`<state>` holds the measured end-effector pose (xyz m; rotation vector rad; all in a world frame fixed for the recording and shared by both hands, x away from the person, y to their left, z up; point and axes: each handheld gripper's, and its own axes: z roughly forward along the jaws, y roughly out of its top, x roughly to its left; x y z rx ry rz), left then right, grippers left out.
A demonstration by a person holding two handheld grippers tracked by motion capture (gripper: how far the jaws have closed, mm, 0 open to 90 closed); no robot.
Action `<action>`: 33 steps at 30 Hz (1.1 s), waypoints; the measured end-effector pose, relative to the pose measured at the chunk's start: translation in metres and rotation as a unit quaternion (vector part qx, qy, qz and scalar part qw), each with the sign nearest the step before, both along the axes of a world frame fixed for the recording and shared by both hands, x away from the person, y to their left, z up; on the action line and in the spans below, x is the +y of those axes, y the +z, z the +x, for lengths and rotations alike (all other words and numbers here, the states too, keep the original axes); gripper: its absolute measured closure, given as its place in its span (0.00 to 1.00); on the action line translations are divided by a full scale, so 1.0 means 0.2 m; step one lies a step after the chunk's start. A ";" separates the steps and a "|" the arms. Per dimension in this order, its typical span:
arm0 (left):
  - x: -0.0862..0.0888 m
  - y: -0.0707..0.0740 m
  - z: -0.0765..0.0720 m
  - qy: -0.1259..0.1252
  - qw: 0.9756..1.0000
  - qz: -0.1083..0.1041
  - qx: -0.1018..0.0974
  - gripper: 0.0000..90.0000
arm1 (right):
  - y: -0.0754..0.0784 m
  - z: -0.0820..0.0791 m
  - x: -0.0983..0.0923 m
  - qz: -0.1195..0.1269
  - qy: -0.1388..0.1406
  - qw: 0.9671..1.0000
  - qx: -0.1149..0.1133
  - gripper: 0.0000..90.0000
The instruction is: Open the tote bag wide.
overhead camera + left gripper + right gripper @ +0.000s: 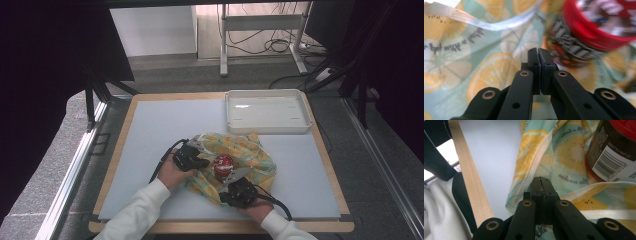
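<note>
We held the left gripper pressed together over the lemon-print cloth. A red-lidded jar, barcode showing and brand unreadable, stood mid-cloth near the table's near edge. The right gripper was likewise pressed together.

The cloth at the lower centre of the high view is pale mint green, printed with yellow-orange lemon slices and dark script, with a white band along its edge. On it stands a jar with a red lid and a dark label, seemingly multicoloured though blurred. The tray at upper right is white, on a pale grey mat edged in light wood.
</note>
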<state>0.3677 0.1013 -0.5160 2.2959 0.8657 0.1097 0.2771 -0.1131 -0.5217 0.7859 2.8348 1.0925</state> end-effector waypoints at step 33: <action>-0.02 -0.04 0.20 0.053 0.998 -0.041 0.007 1.00 | 0.01 -0.05 0.01 -0.010 0.008 1.000 -0.021 0.99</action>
